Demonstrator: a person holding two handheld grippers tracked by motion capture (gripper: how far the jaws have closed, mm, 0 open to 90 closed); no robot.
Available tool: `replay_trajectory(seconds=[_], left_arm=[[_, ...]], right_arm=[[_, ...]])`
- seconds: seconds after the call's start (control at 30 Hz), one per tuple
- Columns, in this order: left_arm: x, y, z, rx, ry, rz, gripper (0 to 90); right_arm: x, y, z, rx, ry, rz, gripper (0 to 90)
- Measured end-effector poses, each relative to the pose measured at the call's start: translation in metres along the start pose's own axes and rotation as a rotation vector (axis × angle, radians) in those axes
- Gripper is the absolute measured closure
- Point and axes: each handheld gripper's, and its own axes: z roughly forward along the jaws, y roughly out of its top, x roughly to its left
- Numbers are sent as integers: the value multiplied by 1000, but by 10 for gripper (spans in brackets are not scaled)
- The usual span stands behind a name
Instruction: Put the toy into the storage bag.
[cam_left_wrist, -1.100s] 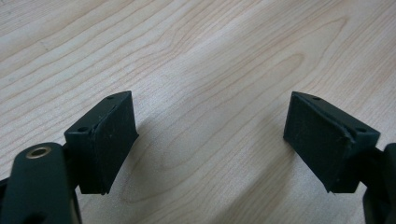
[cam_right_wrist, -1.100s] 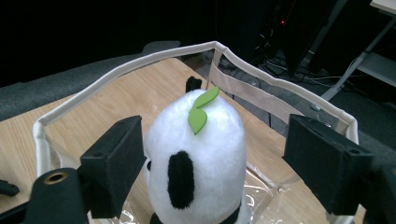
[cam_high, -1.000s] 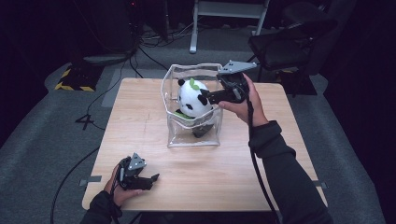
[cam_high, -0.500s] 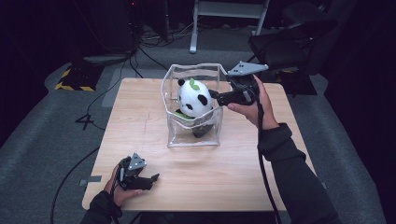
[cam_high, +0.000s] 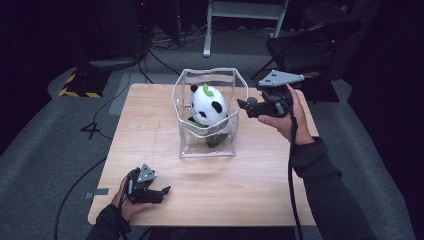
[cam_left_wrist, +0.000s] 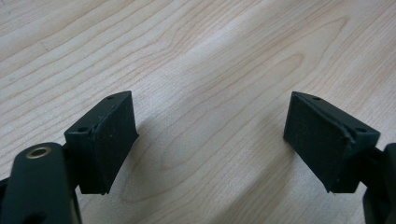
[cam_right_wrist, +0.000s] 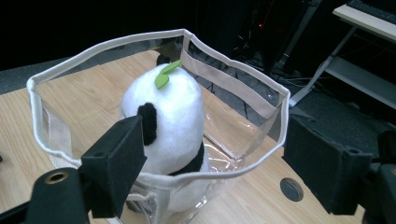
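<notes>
High view: our right gripper (cam_high: 242, 104) has backed out of the clear bag (cam_high: 207, 145) to its right side, jaws apart and empty. The panda plush (cam_high: 208, 105) sits inside the bag, apparently delivered. Our left gripper (cam_high: 165, 190) rests wide apart on the table (cam_high: 260, 190).

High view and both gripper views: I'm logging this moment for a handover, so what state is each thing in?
Clear bag: upright on the table, mouth open.
Panda plush: inside the bag, upright, head at the rim.
Right gripper: jaws open, empty, beside the bag's rim, not touching it.
Left gripper: jaws open, empty, resting on the table near its front edge.
</notes>
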Motion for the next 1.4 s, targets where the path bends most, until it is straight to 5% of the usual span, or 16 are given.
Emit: replay_trajectory(seconds=[0.67, 1.4], left_arm=[[0, 0, 0, 0, 0, 0, 172], [0, 0, 0, -1, 0, 1, 172]], right_arm=[[-4, -26, -14, 26, -15, -25, 203], [-6, -74, -15, 93, -24, -34, 206]])
